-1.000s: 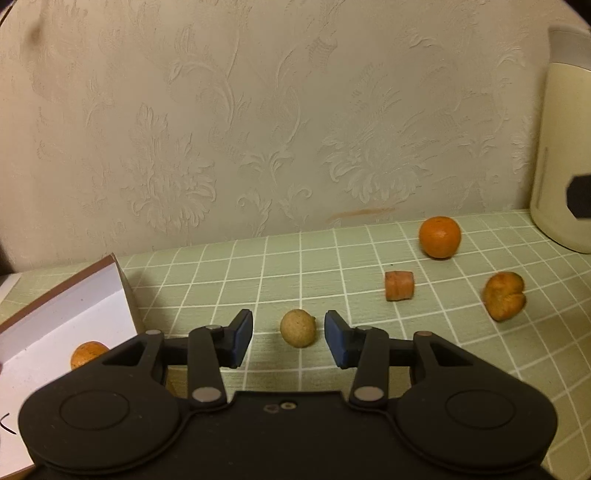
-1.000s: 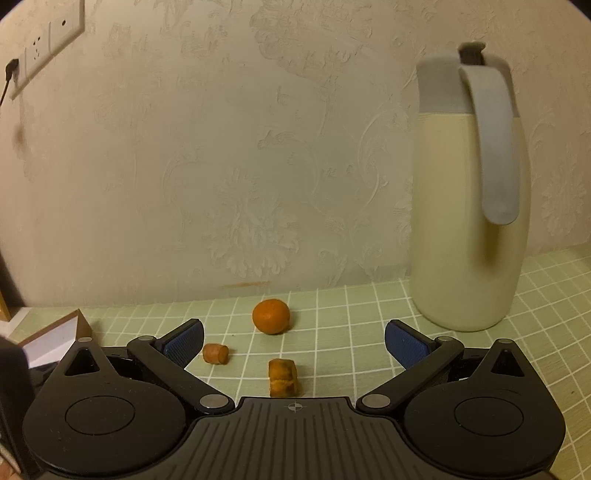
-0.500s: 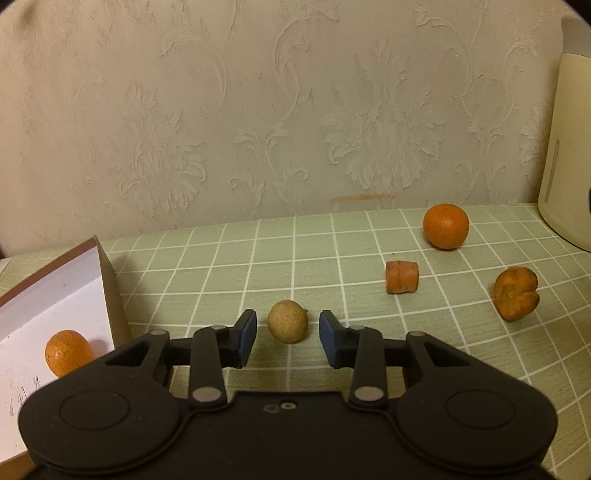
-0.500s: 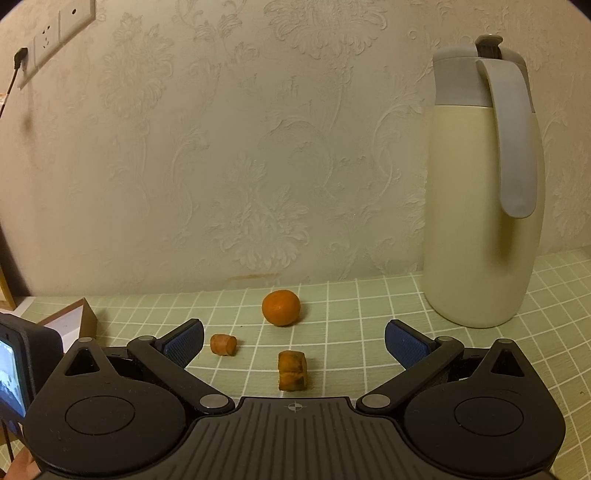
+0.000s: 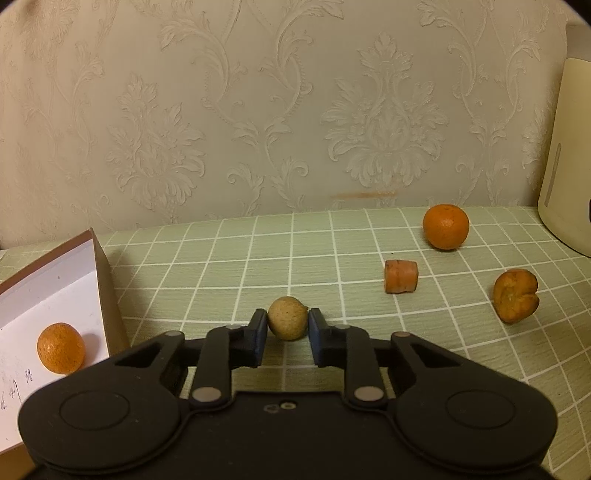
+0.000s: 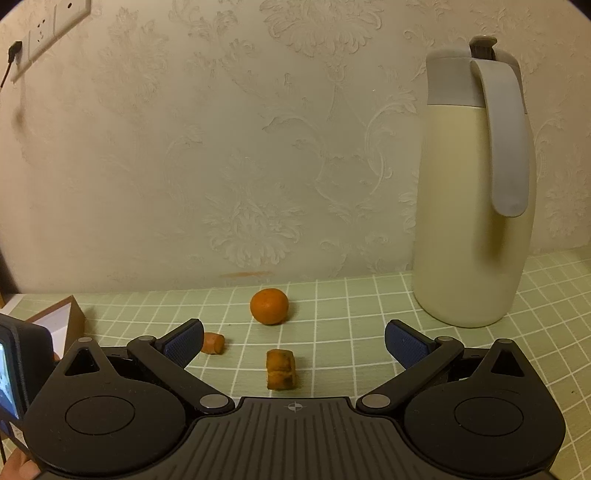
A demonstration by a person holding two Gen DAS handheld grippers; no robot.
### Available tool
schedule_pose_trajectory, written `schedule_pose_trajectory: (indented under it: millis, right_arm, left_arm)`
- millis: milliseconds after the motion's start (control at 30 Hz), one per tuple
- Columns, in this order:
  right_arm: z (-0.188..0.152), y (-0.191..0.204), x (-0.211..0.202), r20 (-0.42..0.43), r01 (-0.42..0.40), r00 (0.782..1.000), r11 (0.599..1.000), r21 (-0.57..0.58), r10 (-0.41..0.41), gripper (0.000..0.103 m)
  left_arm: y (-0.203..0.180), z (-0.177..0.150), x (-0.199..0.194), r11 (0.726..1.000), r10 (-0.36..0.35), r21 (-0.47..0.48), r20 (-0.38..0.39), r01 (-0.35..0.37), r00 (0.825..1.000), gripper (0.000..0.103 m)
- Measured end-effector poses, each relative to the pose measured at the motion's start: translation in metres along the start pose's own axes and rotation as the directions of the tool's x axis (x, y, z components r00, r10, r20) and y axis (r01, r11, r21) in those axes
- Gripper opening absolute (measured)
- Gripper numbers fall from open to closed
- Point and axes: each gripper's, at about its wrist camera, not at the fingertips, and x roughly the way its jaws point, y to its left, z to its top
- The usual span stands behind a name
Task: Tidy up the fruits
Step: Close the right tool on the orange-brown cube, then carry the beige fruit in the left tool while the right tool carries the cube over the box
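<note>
A: What stands on the right of the counter (image 6: 369, 295)?
B: A cream thermos jug (image 6: 469, 206), upright by the embossed wallpaper (image 6: 240, 147).
A: And far left?
B: A wall socket (image 6: 48, 29) with a plug (image 6: 14, 50) in it.

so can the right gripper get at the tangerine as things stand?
Probably yes. The right gripper is open and empty, and the tangerine sits in the open on the table ahead of it. Only a brown fruit piece lies nearer, between the fingers; passing above it should keep the way free.
</note>
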Motion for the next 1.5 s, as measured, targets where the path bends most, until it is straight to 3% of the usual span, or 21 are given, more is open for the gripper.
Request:
schedule_pose_trajectory:
  millis: [567, 600, 667, 700, 900, 1033, 1200, 1267, 1333, 1500]
  right_arm:
    - [-0.012, 0.008, 0.039, -0.102, -0.021, 0.995, 1.000, -0.014, 0.020, 0.103]
    - [-0.012, 0.008, 0.042, -0.105, -0.023, 0.994, 1.000, -0.008, 0.022, 0.100]
    - [-0.012, 0.008, 0.049, -0.127, -0.023, 0.992, 1.000, 0.001, 0.023, 0.067]
    - [-0.013, 0.007, 0.054, -0.145, -0.019, 0.989, 1.000, 0.013, 0.020, 0.063]
    - [-0.020, 0.007, 0.071, -0.184, -0.018, 0.983, 0.999, 0.041, 0.026, 0.063]
    - [-0.020, 0.007, 0.078, -0.199, -0.010, 0.980, 0.999, 0.052, 0.021, 0.045]
    - [-0.022, 0.003, 0.085, -0.209, 0.000, 0.978, 0.997, 0.072, 0.015, 0.040]
    - [-0.021, 0.003, 0.087, -0.211, -0.001, 0.977, 0.997, 0.071, 0.016, 0.030]
    - [-0.021, 0.004, 0.087, -0.210, 0.013, 0.978, 0.998, 0.058, -0.001, 0.026]
    - [-0.021, 0.008, 0.084, -0.188, 0.021, 0.982, 0.998, 0.058, -0.010, 0.023]
  left_arm:
    - [0.020, -0.001, -0.036, 0.999, 0.016, -0.028, 0.042, -0.015, 0.999, 0.014]
    - [0.023, 0.000, -0.039, 0.999, 0.018, -0.032, 0.044, -0.017, 0.999, 0.014]
    - [0.028, 0.001, -0.045, 0.999, 0.020, -0.039, 0.051, -0.018, 0.999, 0.014]
    - [0.029, 0.002, -0.048, 0.999, 0.022, -0.037, 0.057, -0.020, 0.998, 0.014]
    - [0.038, 0.004, -0.060, 0.999, 0.032, -0.037, 0.077, -0.030, 0.997, 0.014]
    - [0.043, 0.004, -0.066, 0.999, 0.039, -0.035, 0.088, -0.036, 0.995, 0.014]
    - [0.048, 0.003, -0.072, 0.999, 0.039, -0.035, 0.095, -0.036, 0.995, 0.014]
    - [0.051, 0.003, -0.075, 0.999, 0.041, -0.036, 0.098, -0.037, 0.994, 0.014]
    - [0.052, 0.002, -0.077, 0.998, 0.044, -0.037, 0.099, -0.041, 0.994, 0.014]
    - [0.057, 0.001, -0.081, 0.998, 0.052, -0.041, 0.100, -0.048, 0.994, 0.014]
